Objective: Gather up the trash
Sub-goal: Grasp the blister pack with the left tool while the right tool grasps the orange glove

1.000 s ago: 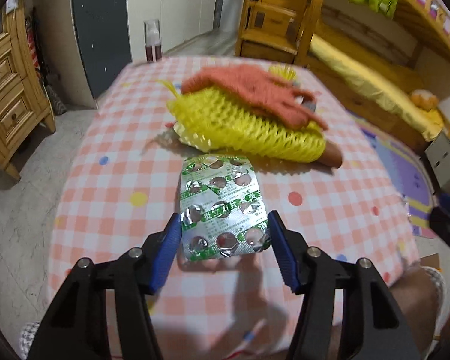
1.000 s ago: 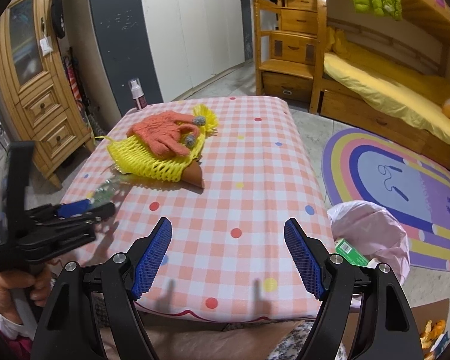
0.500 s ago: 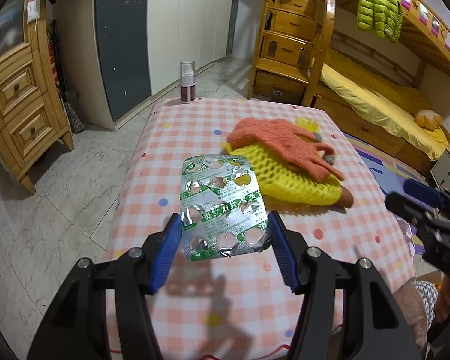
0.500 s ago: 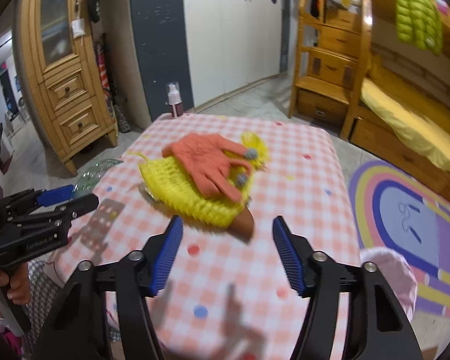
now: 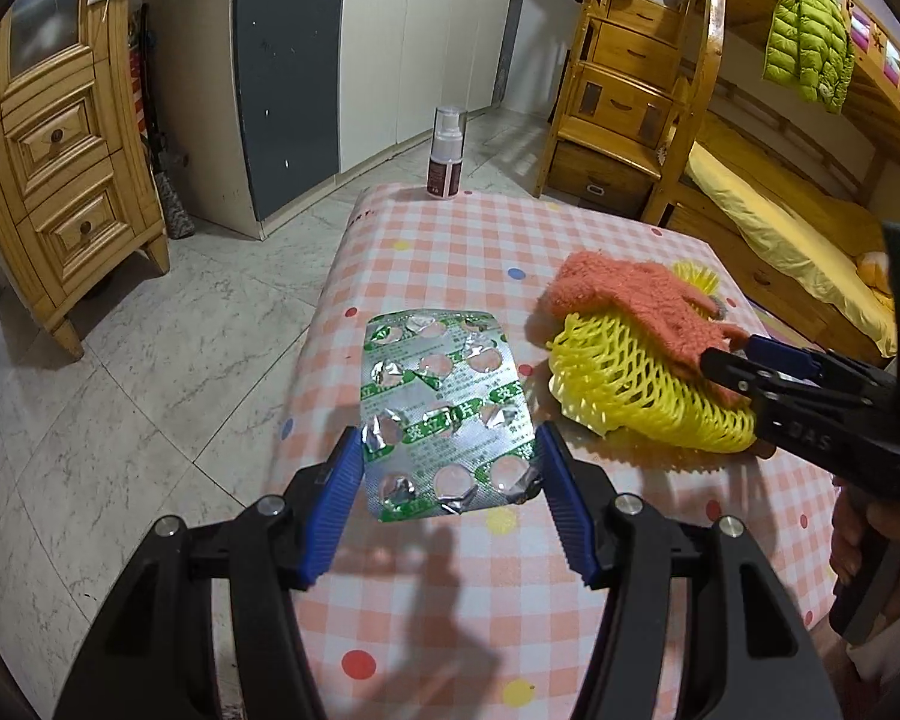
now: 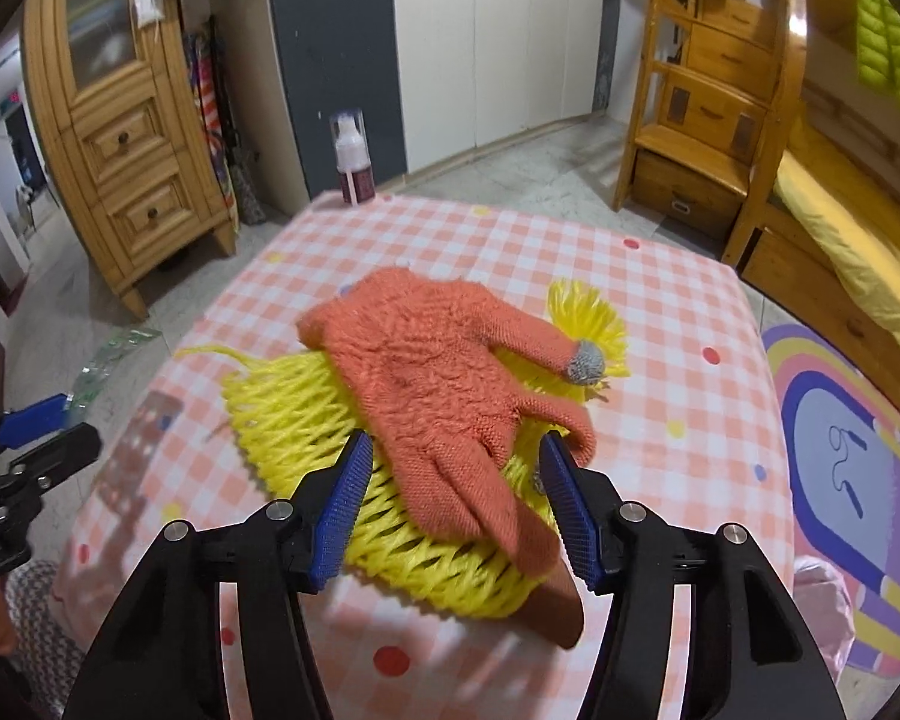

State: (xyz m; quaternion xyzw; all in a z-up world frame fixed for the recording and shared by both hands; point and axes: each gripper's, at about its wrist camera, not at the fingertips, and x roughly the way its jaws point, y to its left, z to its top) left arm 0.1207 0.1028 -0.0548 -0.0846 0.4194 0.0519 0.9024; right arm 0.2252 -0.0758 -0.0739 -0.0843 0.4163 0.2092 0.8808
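Observation:
My left gripper [image 5: 450,468] is shut on a silver-green blister pack [image 5: 447,414] with emptied pockets, held in the air over the left edge of the checked table [image 5: 450,240]. An orange knitted glove [image 6: 438,384] lies on a yellow foam net [image 6: 294,420] at the middle of the table. My right gripper [image 6: 456,480] hangs just above them; its jaws are opening, and the glove's fingers lie between the blue pads, which do not press on them. A brown end [image 6: 561,606] sticks out from under the net. From the left wrist, the right gripper [image 5: 750,360] reaches the net [image 5: 630,384] from the right.
A spray bottle [image 6: 351,156] stands at the table's far edge. A pink bag [image 6: 822,606] sits on the floor at the right, beside a rainbow rug [image 6: 852,450]. A wooden cabinet [image 5: 48,138] stands to the left, a bunk bed [image 5: 780,222] to the right.
The left gripper lifted the blister pack off the table and carried it towards the left edge. The right gripper moved in over the glove and net, and its jaws narrowed.

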